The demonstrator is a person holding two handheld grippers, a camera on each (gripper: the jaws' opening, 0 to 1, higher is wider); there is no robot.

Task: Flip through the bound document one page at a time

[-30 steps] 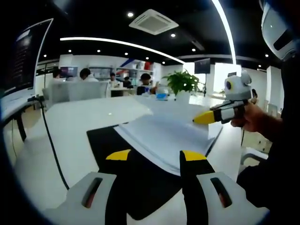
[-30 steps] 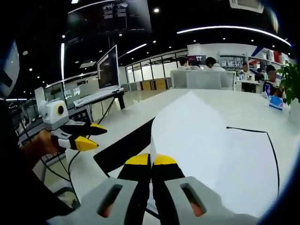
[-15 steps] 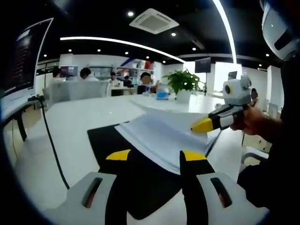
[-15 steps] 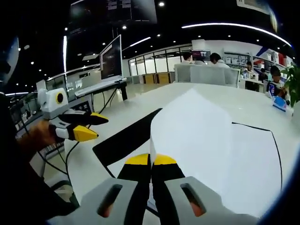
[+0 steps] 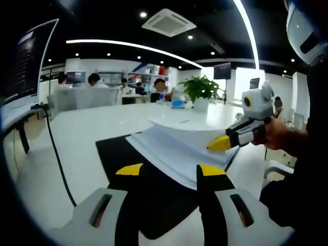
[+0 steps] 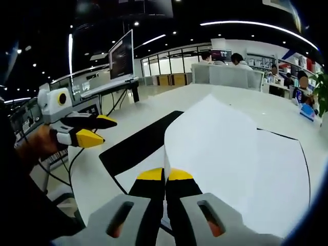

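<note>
One bound document (image 5: 174, 148) lies open on one black mat (image 5: 154, 205). My right gripper (image 6: 164, 175) pinches one lifted page (image 6: 215, 138); my left gripper (image 5: 169, 169) gapes, empty. The left gripper view adds one potted plant (image 5: 200, 91).

White pages of the bound document (image 6: 225, 148) lie on a black mat (image 5: 154, 205) over a white table (image 5: 77, 138). Both the left gripper (image 5: 170, 170) and right gripper (image 6: 165, 175) have yellow tips on black jaws with pale grey bodies.

Print on the lifted page (image 6: 215, 138) too faint to read, monitor (image 5: 28, 59) text blurred, black mat (image 5: 154, 200) partly hidden under the bound document (image 5: 179, 148), distant people (image 5: 92, 81) too small to tell apart.
</note>
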